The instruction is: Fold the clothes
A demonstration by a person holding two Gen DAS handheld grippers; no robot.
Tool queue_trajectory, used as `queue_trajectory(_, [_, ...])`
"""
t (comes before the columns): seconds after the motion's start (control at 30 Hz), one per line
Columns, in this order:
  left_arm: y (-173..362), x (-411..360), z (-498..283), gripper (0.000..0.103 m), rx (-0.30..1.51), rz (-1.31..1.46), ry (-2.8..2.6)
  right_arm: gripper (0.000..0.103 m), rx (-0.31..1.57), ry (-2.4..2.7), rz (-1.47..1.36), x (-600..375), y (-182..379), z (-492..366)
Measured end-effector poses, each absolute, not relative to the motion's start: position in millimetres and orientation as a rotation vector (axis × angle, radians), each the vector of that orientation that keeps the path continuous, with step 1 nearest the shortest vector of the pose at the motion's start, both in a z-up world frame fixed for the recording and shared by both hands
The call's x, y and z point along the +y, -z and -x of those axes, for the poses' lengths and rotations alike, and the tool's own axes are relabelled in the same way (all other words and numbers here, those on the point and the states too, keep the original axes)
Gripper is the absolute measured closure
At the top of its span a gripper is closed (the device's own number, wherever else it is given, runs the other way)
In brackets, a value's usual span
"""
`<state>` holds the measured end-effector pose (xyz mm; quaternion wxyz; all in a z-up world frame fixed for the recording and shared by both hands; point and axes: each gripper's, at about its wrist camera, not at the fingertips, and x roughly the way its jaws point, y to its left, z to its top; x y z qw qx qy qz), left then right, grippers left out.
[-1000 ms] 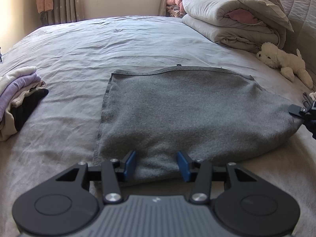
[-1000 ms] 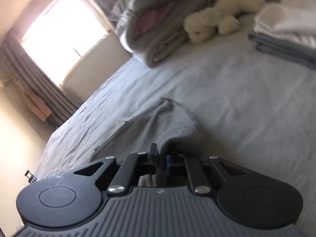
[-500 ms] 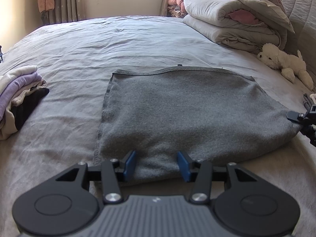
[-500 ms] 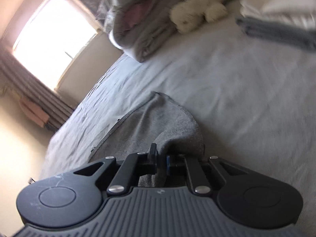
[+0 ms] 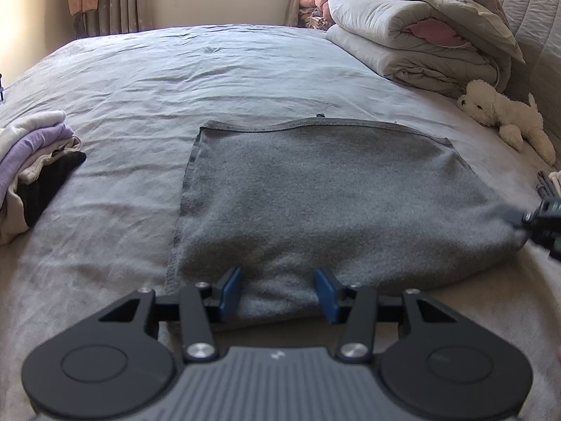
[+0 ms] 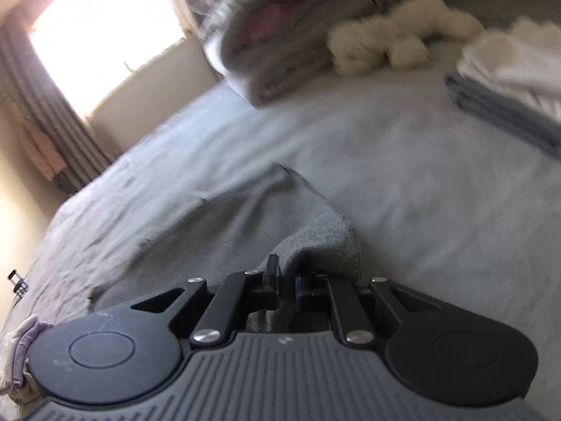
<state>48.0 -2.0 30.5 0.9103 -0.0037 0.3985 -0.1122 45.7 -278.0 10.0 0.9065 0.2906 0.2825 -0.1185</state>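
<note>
grey cloth [image 5: 315, 193] corner in tilted right hand-held gripper [image 6: 285, 282], pointing downward

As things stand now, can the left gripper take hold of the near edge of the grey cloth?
Probably yes: the left gripper already has the grey cloth's near edge between its open fingers, and nothing is in the way.

Right wrist view motion-blurred (plush toy [image 6: 392, 42] smeared); clothes pile [image 5: 31, 172] cut by left edge.

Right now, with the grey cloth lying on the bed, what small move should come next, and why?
Probably close the left gripper on the gray cloth's near edge: its jaws straddle that edge, unpinched, while the right gripper already pinches the other corner.
</note>
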Motion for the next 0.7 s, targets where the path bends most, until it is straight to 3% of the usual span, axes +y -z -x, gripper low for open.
queue_trajectory(0.27, [-40, 10, -50, 0.054, 0.826, 0.022, 0.180, 0.091, 0.583, 0.260, -0.599, -277, -8, -44])
queue_trajectory(0.7, [-44, 96, -61, 0.050, 0.939, 0.300, 0.047, 0.091, 0.595, 0.289, -0.525, -269, -4, -47])
